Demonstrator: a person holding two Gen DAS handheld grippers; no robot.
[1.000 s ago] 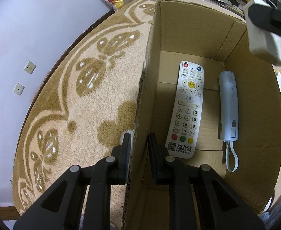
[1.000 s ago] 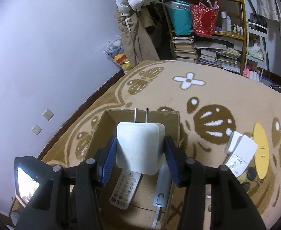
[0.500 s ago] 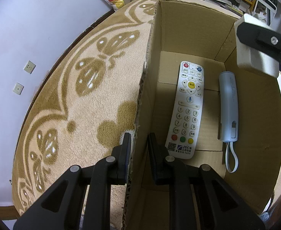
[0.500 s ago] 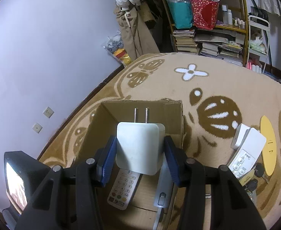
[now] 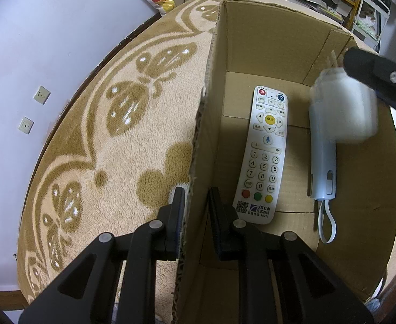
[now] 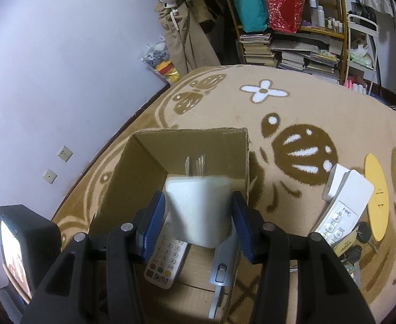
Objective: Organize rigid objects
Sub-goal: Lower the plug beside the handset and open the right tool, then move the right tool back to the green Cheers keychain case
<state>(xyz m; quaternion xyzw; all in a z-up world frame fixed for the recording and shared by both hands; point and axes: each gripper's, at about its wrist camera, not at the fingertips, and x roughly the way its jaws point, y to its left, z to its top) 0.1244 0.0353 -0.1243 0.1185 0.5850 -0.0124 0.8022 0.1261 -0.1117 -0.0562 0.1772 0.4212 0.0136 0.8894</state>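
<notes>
The cardboard box (image 6: 198,145) sits on the patterned rug (image 6: 292,102), open at the top, directly ahead of and below the right hand-held gripper (image 6: 198,220), and it is plainly the collecting place. The left hand-held gripper (image 5: 196,202) straddles the box's near side wall, one finger outside on the rug and one inside, the wall close between them; whether they actually press it I cannot tell, though it looks like a steadying hold. Two things already lie flat on the box floor: a white remote control (image 5: 264,156), just ahead of the left hand-held gripper's inner finger, and beside it, further toward the right hand-held gripper, a pale blue stick-shaped device (image 5: 322,167) with a loop strap. The white plug adapter (image 6: 199,210) is over the box, prongs pointing forward, between the right hand-held gripper's blue pads (image 6: 153,226), which stand slightly apart from its sides; it is blurred, so I judge it is just being let go. To the right of that gripper, out on the rug, a white handset-like remote (image 6: 341,210), a yellow oval piece (image 6: 376,197) and some keys (image 6: 359,232) still wait. So roughly half appears done.
</notes>
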